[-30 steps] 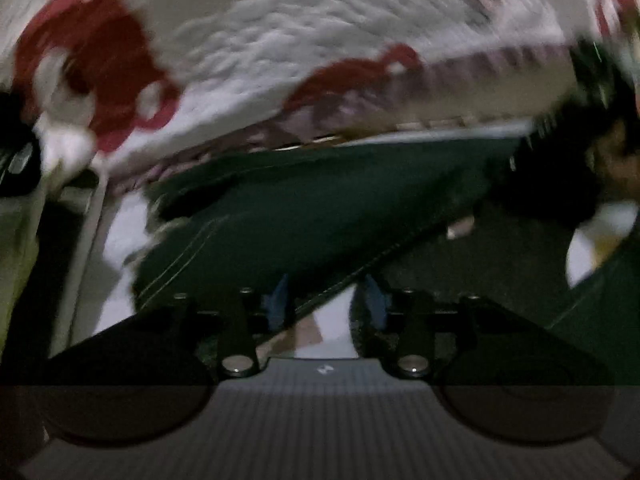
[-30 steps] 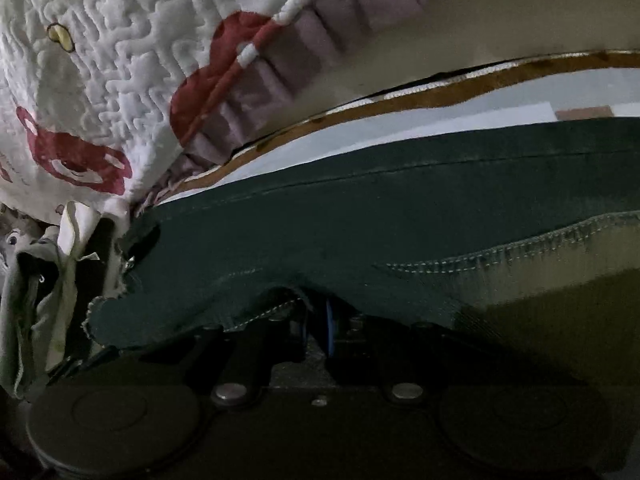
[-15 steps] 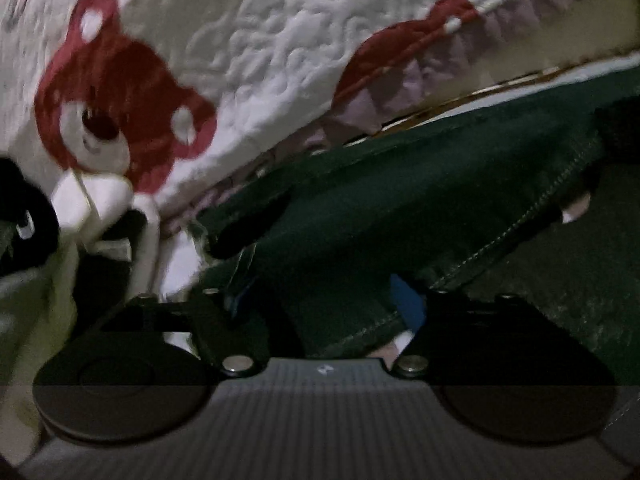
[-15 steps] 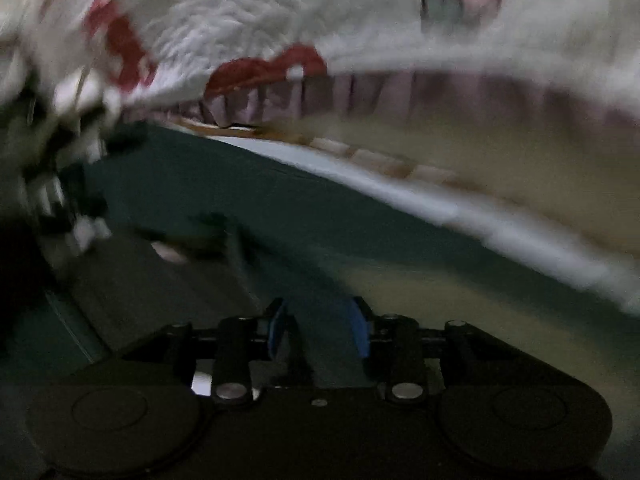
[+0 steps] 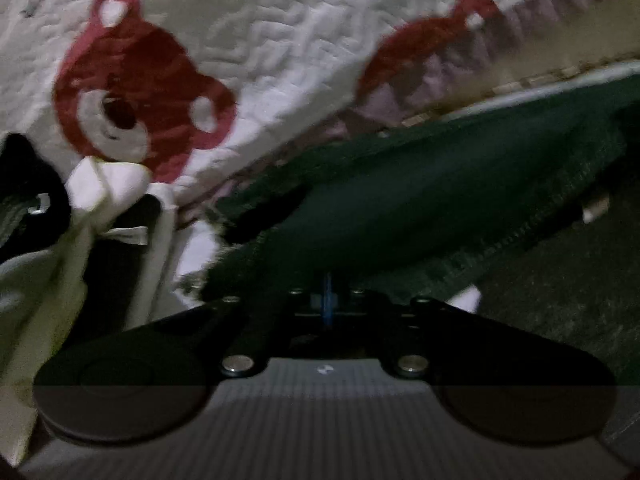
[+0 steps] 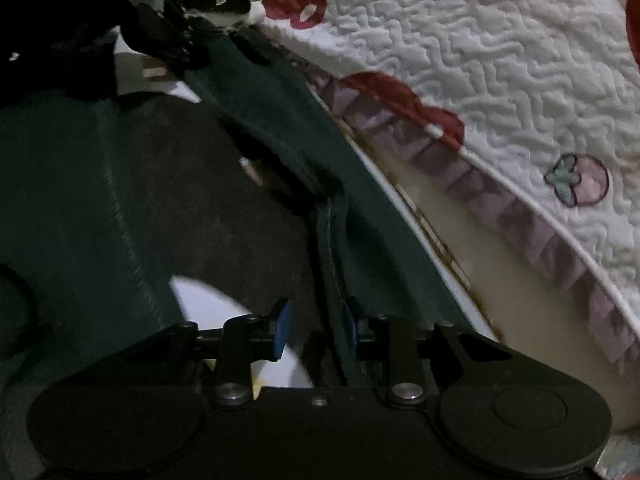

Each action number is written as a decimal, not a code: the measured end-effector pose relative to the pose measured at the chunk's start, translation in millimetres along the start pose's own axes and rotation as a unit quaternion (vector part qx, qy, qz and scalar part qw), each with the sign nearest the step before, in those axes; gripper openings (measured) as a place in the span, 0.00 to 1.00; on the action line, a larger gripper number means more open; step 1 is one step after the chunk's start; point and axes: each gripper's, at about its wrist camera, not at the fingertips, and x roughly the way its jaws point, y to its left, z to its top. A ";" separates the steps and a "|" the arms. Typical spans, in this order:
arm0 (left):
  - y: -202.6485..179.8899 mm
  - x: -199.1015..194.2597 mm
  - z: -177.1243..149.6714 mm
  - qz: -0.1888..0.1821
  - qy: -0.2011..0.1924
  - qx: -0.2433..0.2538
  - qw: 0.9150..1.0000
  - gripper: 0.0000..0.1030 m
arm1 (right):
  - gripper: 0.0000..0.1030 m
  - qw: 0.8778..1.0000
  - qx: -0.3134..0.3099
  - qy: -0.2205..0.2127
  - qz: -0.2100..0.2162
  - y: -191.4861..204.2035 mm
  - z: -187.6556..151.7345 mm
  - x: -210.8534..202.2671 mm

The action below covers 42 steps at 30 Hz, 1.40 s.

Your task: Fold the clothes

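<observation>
Your left hand-held gripper (image 5: 328, 300) is clenched on the dark green garment (image 5: 440, 200) at frame center; your right hand-held gripper (image 6: 314, 330) stands parted around its seam. The garment lies rumpled, partly doubled; folding looks unfinished.

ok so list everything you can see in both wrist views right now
green garment: one, dark green with stitched seams, spread low across both views, in front of the quilt
quilt: one, white quilted with red bears, a pink strawberry and a mauve ruffled edge, filling the top of both views
pale cloth bundle: one, whitish, left side of the left wrist view; exact item unclear
dark clothing: count unclear, black, top left of the right wrist view
left gripper: one, black with blue pads, shut on the green garment
right gripper: one, black with blue pads, open around a garment seam
</observation>
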 end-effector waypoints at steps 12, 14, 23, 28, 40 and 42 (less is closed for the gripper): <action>99.0 -1.2 -29.4 -0.066 0.078 -0.227 0.969 0.58 | 0.03 0.986 0.162 -0.013 0.037 -52.8 11.6 22.7; 121.3 7.2 -47.0 -0.085 0.110 -0.328 0.935 0.58 | 0.03 0.981 0.191 -0.015 0.044 -62.2 13.3 26.2; 119.6 14.5 -50.1 -0.102 0.103 -0.356 0.923 0.69 | 0.03 0.960 0.269 -0.009 0.080 -80.6 9.5 42.1; 112.4 26.5 -47.1 -0.138 0.079 -0.381 0.911 0.68 | 0.03 0.959 0.262 -0.008 0.103 -79.0 1.5 43.2; 150.6 -54.9 -23.2 -0.106 0.008 -0.368 0.924 0.08 | 0.09 0.897 0.346 -0.026 0.273 -106.4 -16.7 16.7; 134.8 -57.3 -35.3 -0.081 0.046 -0.327 0.940 0.08 | 0.13 0.888 0.353 0.006 0.294 -96.7 -20.4 24.6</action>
